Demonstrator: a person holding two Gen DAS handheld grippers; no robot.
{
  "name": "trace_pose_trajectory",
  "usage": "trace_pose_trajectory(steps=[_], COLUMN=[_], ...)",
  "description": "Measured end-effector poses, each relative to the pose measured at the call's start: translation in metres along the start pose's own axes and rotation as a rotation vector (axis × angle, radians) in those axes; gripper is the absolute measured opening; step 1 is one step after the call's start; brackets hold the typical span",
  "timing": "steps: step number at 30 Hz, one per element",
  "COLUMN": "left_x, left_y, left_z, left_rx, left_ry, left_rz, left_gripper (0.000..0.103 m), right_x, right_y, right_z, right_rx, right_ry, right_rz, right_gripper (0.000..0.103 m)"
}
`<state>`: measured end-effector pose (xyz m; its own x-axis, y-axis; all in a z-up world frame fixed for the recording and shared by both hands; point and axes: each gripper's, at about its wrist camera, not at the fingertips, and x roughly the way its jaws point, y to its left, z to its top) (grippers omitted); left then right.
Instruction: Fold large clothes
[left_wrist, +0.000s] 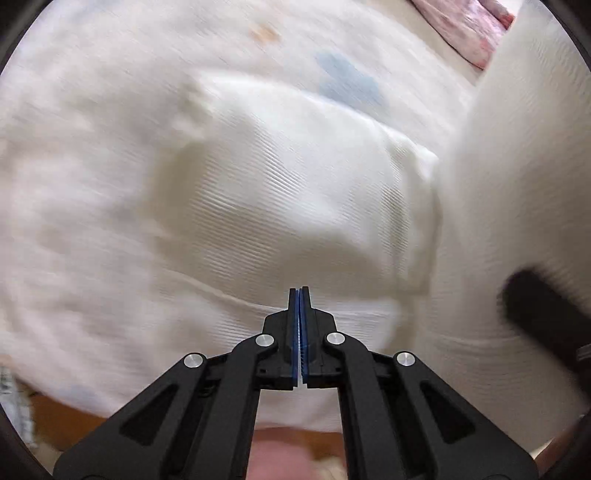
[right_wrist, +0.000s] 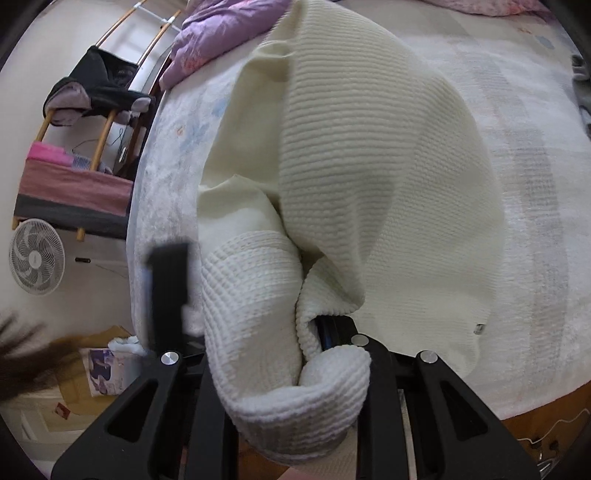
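Bedroom. Bed (right_wrist: 535, 155) with pale printed sheet, wide and mostly bare to the right; its near edge shows wood below. Purple quilt (right_wrist: 221, 33) bunched at the head. Past the bed's left edge: rack (right_wrist: 92, 122) hung with dark clothes, fan (right_wrist: 36, 256) on the floor, papers beneath.

Sweater (right_wrist: 369, 147): cream ribbed knit, large. In the right wrist view it is lifted in a hanging drape above the sheet, a thick ribbed hem or cuff bunched at the bottom. In the left wrist view, blurred, a flatter portion lies spread on the bed with one panel turned over.

Right tongs (right_wrist: 332, 343): narrow, clamped on the bunched knit; pads mostly buried in cloth.
Left tongs (left_wrist: 300, 295): closed tip to tip; a thin pale sliver shows between the pads, whether cloth or nothing I cannot tell.

Progress, by my reckoning: early to middle. One fold looks begun; the garment is not yet a tidy rectangle, and the raised part has to be laid down and squared.

Room: plenty of sheet rightward. Left edge is close, so cloth could slide off there.
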<state>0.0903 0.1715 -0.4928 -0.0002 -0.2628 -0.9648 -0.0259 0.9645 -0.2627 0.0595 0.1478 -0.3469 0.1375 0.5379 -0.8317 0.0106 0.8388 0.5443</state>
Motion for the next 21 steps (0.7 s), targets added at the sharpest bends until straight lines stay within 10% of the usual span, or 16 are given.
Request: trace_pose_trajectory(steps=[17,21], left_x=[-0.067,-0.071], left_y=[0.158,0.171], left_z=[0.016,0.011], left_rx=[-0.170,-0.196], left_ry=[0.007,0.023], left_rz=[0.290,0.351], left_gripper=[0.004,0.004], right_x=[0.131,0.136], right_y=[0.001,0.001], right_z=[-0.008,-0.006], right_rx=[0.062,0.055], right_ry=[0.128,0.141], right_rz=[0.075,0.084], right_gripper=[0.020,0.034])
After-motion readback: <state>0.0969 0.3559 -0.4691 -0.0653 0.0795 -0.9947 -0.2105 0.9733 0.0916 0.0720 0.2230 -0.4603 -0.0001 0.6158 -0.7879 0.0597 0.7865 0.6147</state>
